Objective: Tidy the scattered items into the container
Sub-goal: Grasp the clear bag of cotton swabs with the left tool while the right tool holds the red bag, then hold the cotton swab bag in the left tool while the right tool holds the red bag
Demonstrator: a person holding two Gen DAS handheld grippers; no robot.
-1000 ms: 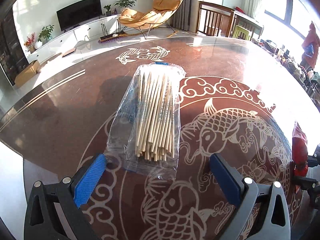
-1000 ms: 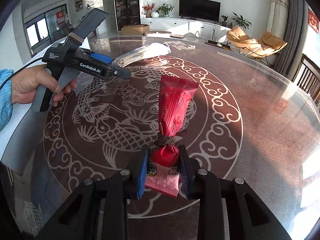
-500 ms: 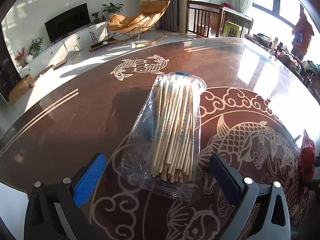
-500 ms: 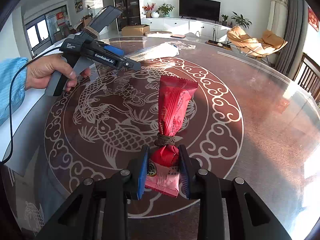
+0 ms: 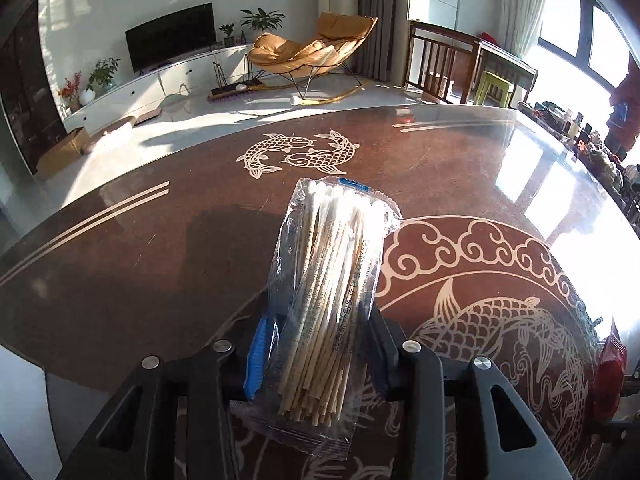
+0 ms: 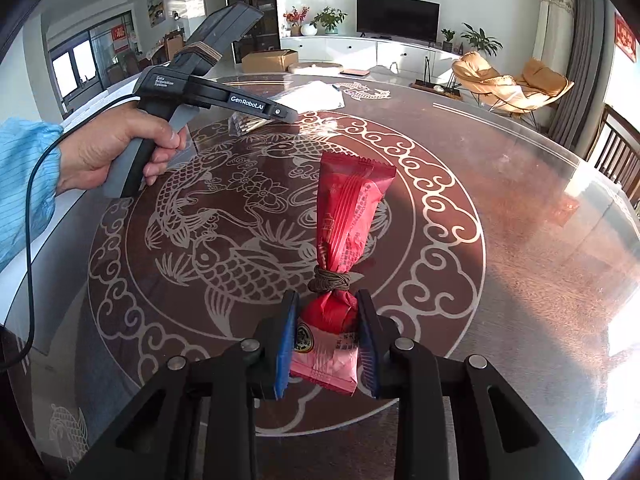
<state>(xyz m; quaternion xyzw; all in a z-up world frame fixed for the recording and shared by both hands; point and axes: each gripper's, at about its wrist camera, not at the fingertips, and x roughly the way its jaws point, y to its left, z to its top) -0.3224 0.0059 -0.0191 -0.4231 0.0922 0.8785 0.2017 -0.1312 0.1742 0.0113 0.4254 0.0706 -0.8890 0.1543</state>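
A clear bag of wooden sticks lies lengthwise on the brown patterned table, its near end between my left gripper's blue pads. Those jaws are closing, and the pads press the bag from both sides. In the right wrist view a hand holds that left gripper over the bag of sticks. My right gripper is shut on the lower end of a red snack packet tied with brown cord. No container shows in either view.
The round table's edge curves on the left, with floor beyond. Small cluttered items line its far right rim. A wooden chair stands behind. A black cable hangs from the left gripper's handle.
My left gripper's jaws went from wide open to closed on the bag's near end, and the bag now sits between the pads. The right gripper and red packet stayed put.
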